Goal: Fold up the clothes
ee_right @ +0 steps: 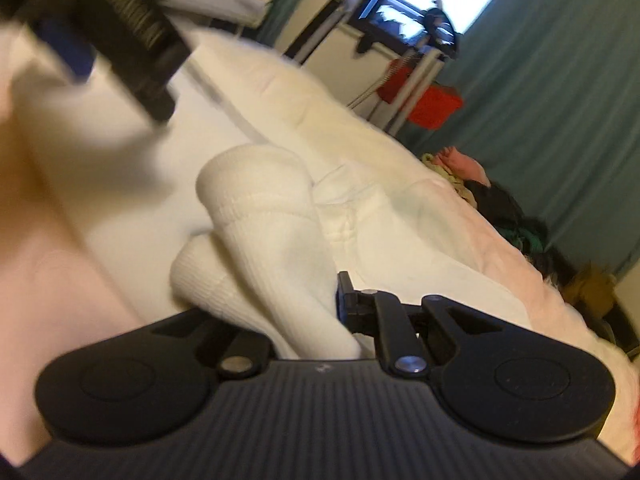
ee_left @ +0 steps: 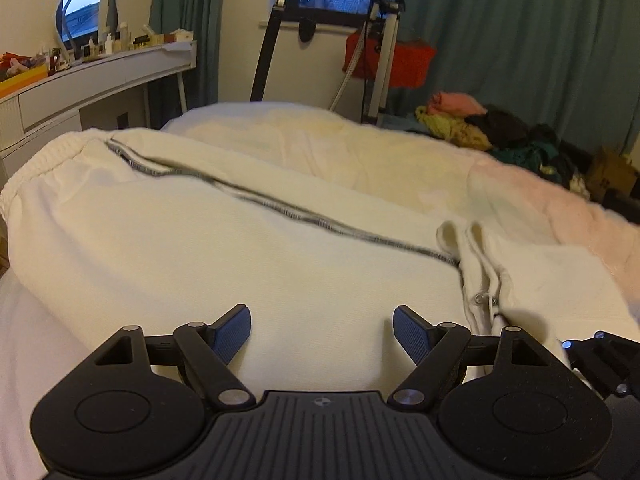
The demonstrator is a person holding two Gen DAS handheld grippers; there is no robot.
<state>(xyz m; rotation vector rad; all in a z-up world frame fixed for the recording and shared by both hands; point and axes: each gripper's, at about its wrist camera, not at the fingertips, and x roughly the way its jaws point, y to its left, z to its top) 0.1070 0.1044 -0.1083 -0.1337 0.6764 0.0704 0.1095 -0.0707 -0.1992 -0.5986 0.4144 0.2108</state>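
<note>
Cream sweatpants (ee_left: 224,236) with a dark side stripe (ee_left: 280,210) lie across the bed, elastic waistband (ee_left: 36,168) at the left. My left gripper (ee_left: 322,334) is open just above the pants, blue pads apart and empty. My right gripper (ee_right: 304,300) is shut on the ribbed cuffs (ee_right: 260,240) of the pants, which bunch up between its fingers; the view is tilted and blurred. The left gripper's body (ee_right: 132,36) shows at the upper left of the right wrist view. Part of the right gripper (ee_left: 604,360) shows at the lower right of the left wrist view.
A white duvet (ee_left: 360,148) covers the bed. A pile of coloured clothes (ee_left: 480,128) sits at the far right. A white dresser (ee_left: 92,84) with a mirror and bottles stands at the left. A black stand with a red bag (ee_left: 384,56) is by the window.
</note>
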